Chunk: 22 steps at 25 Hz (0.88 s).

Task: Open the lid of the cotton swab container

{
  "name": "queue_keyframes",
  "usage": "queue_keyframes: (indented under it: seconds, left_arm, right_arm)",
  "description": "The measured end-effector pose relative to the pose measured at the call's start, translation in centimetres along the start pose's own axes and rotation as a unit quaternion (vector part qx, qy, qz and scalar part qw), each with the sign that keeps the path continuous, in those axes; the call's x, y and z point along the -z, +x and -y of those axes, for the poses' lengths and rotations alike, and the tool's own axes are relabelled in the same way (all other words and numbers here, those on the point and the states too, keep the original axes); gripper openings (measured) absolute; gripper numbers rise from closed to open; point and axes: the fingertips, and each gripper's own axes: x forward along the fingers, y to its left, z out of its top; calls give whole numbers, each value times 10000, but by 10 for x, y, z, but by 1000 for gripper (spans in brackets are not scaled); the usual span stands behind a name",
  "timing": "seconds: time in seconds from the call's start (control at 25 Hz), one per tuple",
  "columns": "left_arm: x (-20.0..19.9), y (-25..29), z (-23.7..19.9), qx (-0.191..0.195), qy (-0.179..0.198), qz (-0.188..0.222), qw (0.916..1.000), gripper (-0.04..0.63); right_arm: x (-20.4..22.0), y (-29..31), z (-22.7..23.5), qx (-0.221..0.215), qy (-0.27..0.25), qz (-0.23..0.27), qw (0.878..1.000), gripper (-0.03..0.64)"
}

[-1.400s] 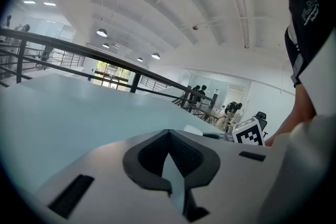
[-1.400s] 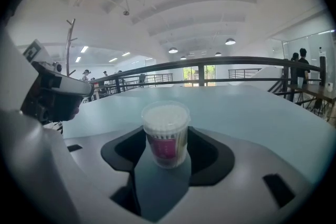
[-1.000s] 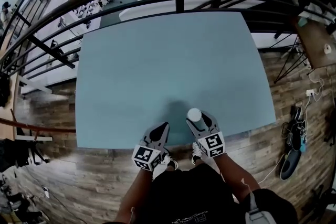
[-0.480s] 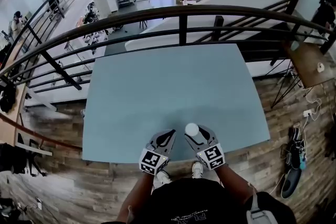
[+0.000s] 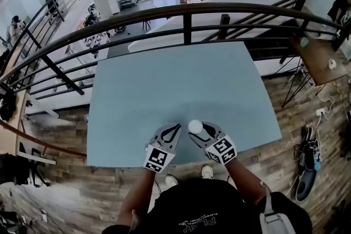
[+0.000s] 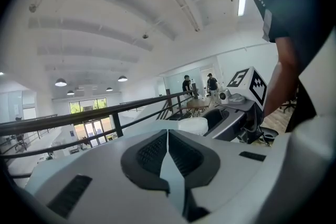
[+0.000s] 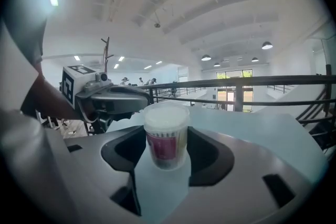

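Note:
The cotton swab container (image 7: 167, 136) is a small clear cup with a pink label and a white lid (image 5: 195, 126) on top. My right gripper (image 5: 198, 133) is shut on it, its pads (image 7: 202, 149) pressing the cup's sides, and holds it upright above the near edge of the pale blue table (image 5: 181, 90). My left gripper (image 5: 169, 135) hangs just left of the container with its jaws shut on nothing. In the left gripper view the white lid (image 6: 191, 125) shows beyond the closed tips, beside the right gripper (image 6: 231, 118).
A dark metal railing (image 5: 186, 13) runs along the table's far side. Wooden floor (image 5: 296, 118) lies right of the table, with shoes and cables on it. The person's dark shirt (image 5: 203, 205) fills the lower part of the head view.
The head camera has tilted up, so the table sits lower and more of the hall shows. Both grippers and the container have moved slightly left and closer together.

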Motion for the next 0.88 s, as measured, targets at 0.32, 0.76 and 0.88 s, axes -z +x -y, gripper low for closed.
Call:
queue_keyframes:
  seconds: [0.32, 0.76, 0.88]
  left_arm:
    - [6, -1, 21, 532, 1445, -481, 9869, 111]
    - [24, 3, 44, 871, 3574, -1332, 9203, 172]
    - [26, 2, 44, 907, 3727, -1425, 9124, 180]
  right_arm:
    - [3, 2, -1, -267, -145, -206, 9993, 252]
    - [14, 8, -12, -452, -260, -407, 9978, 252]
    - [14, 9, -18, -527, -399, -466, 9967, 252]
